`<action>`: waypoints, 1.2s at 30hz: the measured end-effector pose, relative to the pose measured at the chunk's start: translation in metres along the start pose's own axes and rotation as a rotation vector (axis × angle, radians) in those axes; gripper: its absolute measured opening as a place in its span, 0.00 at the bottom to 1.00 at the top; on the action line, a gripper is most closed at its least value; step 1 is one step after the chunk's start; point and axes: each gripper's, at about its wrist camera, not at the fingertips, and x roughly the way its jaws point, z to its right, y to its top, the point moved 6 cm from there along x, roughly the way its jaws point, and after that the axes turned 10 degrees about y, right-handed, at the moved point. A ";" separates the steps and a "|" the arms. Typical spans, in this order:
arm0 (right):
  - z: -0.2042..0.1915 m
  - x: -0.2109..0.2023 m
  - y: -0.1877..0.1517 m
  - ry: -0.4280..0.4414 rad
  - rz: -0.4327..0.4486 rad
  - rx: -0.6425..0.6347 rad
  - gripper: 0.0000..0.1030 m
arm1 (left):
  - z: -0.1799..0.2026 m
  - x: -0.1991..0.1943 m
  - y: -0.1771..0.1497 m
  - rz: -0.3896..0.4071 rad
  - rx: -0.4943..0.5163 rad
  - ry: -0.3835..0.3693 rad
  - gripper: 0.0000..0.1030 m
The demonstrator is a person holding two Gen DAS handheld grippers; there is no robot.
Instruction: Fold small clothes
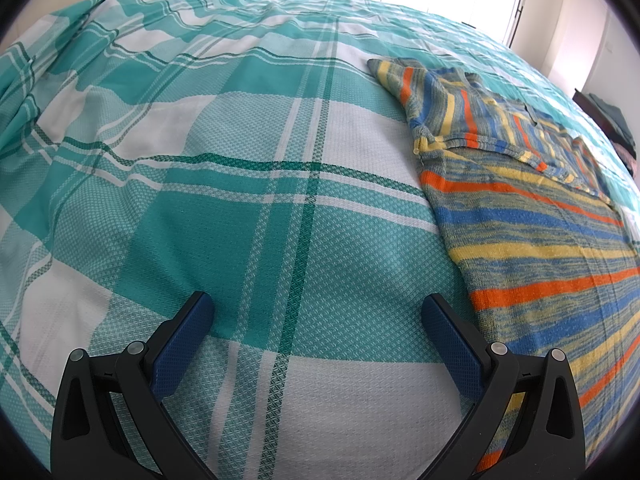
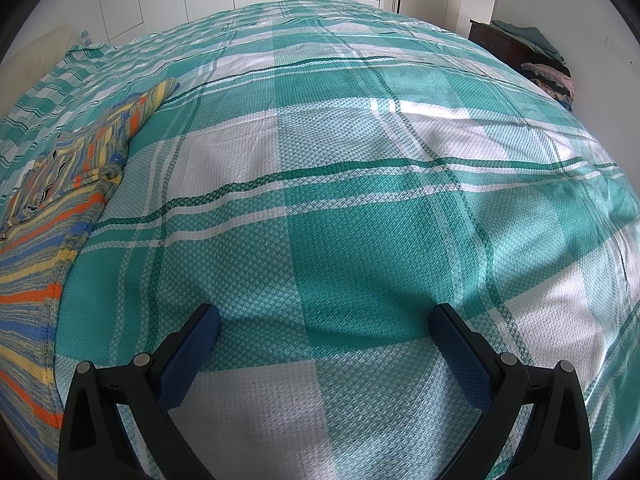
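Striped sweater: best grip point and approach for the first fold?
Probably the free sleeve tip of the striped sweater. It lies flat on the bedspread, sticking out past the body, so the left gripper, open, can come in low from its left side.
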 end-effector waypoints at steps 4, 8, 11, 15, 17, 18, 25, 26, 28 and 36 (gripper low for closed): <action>0.000 0.000 0.000 0.000 0.000 0.000 1.00 | 0.000 0.000 0.000 0.000 0.000 0.000 1.00; 0.000 0.000 0.000 0.000 0.000 0.000 1.00 | 0.000 0.000 0.000 0.000 0.000 0.000 1.00; 0.000 0.000 0.000 0.000 0.000 0.000 1.00 | 0.000 0.000 0.000 0.000 0.000 0.000 1.00; 0.000 0.000 0.000 0.000 0.000 0.000 1.00 | 0.000 0.000 0.000 0.000 0.000 0.000 1.00; 0.000 0.000 0.000 0.000 0.000 0.000 1.00 | 0.000 0.000 0.000 0.000 0.000 0.000 1.00; 0.000 0.000 0.000 0.000 0.000 0.000 1.00 | 0.000 0.000 0.000 0.000 0.000 0.000 1.00; 0.000 0.000 0.001 0.000 0.003 0.000 1.00 | 0.000 0.001 0.000 0.002 -0.001 0.001 1.00; 0.000 0.000 0.001 -0.001 0.002 -0.001 1.00 | 0.000 0.001 -0.001 0.003 0.001 0.005 1.00; 0.000 0.001 0.001 -0.002 0.003 -0.001 1.00 | 0.000 0.002 -0.001 0.002 0.002 0.007 1.00; 0.001 0.004 0.005 0.006 -0.020 0.011 1.00 | -0.008 -0.009 0.003 -0.099 0.007 -0.003 0.98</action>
